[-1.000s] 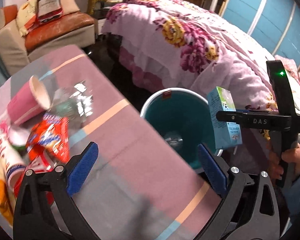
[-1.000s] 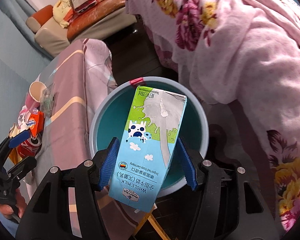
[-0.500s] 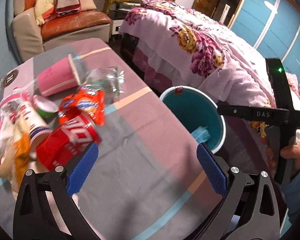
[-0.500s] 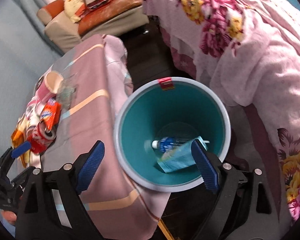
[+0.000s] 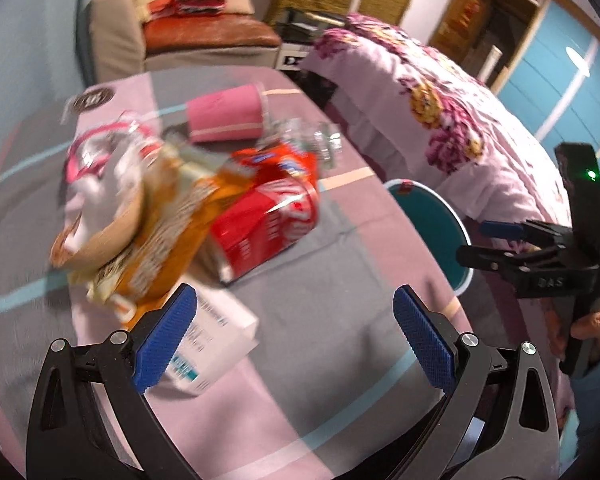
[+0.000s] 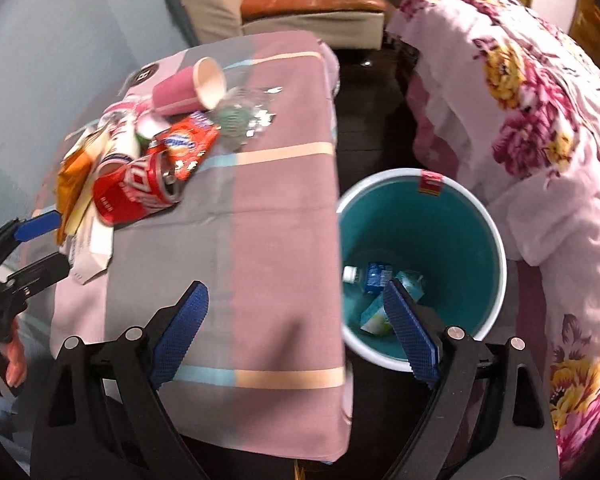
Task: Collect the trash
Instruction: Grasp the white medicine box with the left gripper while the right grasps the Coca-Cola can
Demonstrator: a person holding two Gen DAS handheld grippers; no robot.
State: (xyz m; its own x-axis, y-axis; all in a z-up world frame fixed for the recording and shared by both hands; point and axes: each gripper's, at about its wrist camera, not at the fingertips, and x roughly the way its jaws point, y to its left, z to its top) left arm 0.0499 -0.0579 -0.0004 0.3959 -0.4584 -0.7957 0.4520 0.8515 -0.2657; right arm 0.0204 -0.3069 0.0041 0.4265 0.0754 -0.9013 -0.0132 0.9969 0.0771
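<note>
A pile of trash lies on the table: a red soda can (image 5: 266,224) (image 6: 136,192), an orange snack bag (image 5: 168,248), an orange-red wrapper (image 6: 188,142), a pink paper cup (image 5: 226,118) (image 6: 184,88), clear plastic (image 6: 244,114) and a white box (image 5: 216,344). The teal bin (image 6: 420,264) (image 5: 428,224) stands on the floor beside the table and holds a milk carton (image 6: 376,314) and a small bottle (image 6: 374,274). My left gripper (image 5: 296,336) is open and empty, just short of the pile. My right gripper (image 6: 296,332) is open and empty over the table edge by the bin.
The table (image 6: 260,240) has a pink and grey striped cloth. A bed with a floral pink cover (image 6: 540,120) is close on the right of the bin. A sofa (image 6: 300,4) stands at the back. Dark floor (image 6: 372,100) lies between table and bed.
My right gripper opened and the milk carton dropped into the bin, then it swung left toward the table. My left gripper moved left and closer to the trash pile.
</note>
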